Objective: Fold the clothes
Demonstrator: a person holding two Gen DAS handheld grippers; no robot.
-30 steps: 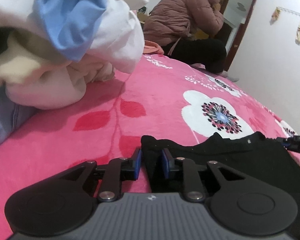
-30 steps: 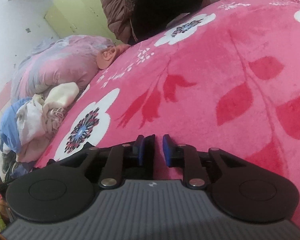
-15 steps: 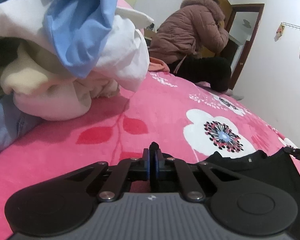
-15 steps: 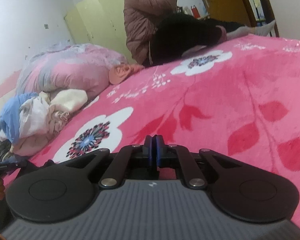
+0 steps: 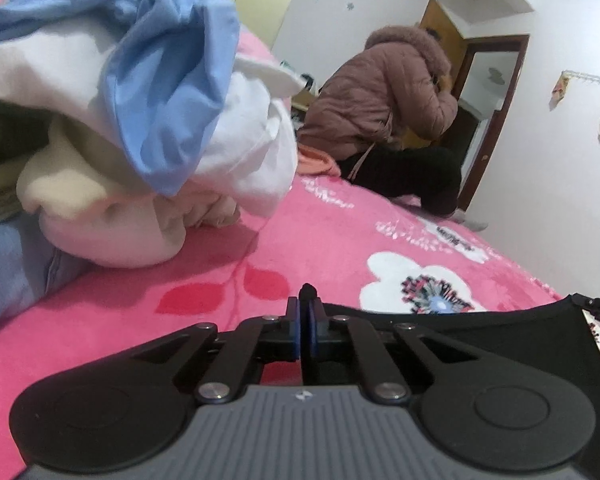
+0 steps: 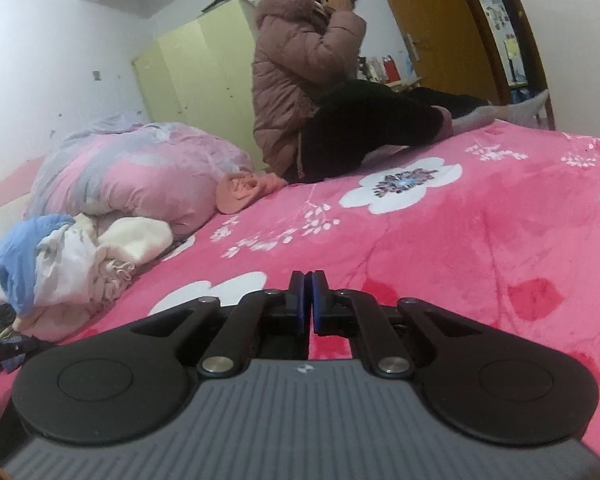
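A black garment (image 5: 520, 340) hangs stretched over the pink flowered blanket (image 5: 340, 240). My left gripper (image 5: 304, 308) is shut on one corner of it, and a tuft of black cloth pokes up between the blue pads. The garment's top edge runs taut to the right, where my right gripper (image 5: 598, 304) pinches the other corner at the frame edge. In the right wrist view my right gripper (image 6: 309, 292) is shut with its pads together; the cloth itself is hidden under the gripper body. The left gripper's tip (image 6: 4, 350) shows at the far left.
A heap of loose clothes (image 5: 140, 120), blue, white and cream, lies close on the left. A rolled pink quilt (image 6: 132, 176) sits behind it. A person in a puffy jacket (image 6: 296, 76) sits at the bed's far edge. Wardrobe and door stand beyond.
Both grippers went from open to shut, the left one on the black garment's corner. The garment has come up off the blanket and stretched between them, and both views have tilted upward.
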